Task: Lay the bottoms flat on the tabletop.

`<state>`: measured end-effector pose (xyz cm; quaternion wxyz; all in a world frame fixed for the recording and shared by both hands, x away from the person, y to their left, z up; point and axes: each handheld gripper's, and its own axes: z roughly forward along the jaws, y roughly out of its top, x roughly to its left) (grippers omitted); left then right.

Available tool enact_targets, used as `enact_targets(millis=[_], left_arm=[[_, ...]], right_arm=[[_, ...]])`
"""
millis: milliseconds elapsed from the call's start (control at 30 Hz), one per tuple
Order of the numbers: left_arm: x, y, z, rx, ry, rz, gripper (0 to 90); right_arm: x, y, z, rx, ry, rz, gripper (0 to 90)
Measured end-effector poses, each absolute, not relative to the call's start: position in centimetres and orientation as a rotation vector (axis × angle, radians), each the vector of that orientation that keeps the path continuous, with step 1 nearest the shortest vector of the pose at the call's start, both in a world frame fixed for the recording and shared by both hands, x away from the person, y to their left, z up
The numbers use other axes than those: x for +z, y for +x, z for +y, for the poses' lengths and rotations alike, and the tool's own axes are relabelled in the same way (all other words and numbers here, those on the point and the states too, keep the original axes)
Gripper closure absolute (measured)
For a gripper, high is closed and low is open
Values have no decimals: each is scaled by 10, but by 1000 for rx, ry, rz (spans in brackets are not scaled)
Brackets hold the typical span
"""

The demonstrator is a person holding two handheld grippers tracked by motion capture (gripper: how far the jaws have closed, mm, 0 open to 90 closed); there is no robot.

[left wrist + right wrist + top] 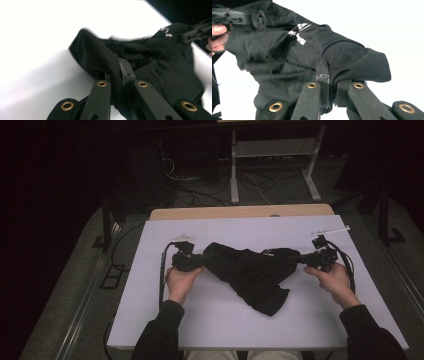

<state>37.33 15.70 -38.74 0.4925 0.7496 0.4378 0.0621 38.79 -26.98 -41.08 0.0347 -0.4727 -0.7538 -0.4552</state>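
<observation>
So both tools are clamped tight on the black garment [250, 270]: left tool [202, 260] pinching its left end, right tool [299, 258] pinching the right end. The cloth's stretched between them, middle sagging onto the white worktop [220, 320].

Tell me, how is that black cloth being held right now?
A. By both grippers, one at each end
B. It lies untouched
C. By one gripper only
A: the left gripper and the right gripper each clamp an end of the black cloth.
</observation>
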Motion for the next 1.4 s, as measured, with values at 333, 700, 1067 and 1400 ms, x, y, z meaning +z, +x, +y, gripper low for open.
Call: enact_targets(millis=[333,700,1067,1400], left_arm=[[-421,324,161,149,1831,1119,863],[-451,299,139,-64,2025,1154,846],[-418,319,153,187,1994,1101,518],[-402,387,139,253,2031,937,443]], right_arm=[[-375,407,-232,-1418,-1344,-2440,834],[-446,378,-256,-1062,-1453,-2323,833],[-445,367,-269,-1056,-1490,-2409,828],[-446,365,-268,-1095,-1480,-2419,824]])
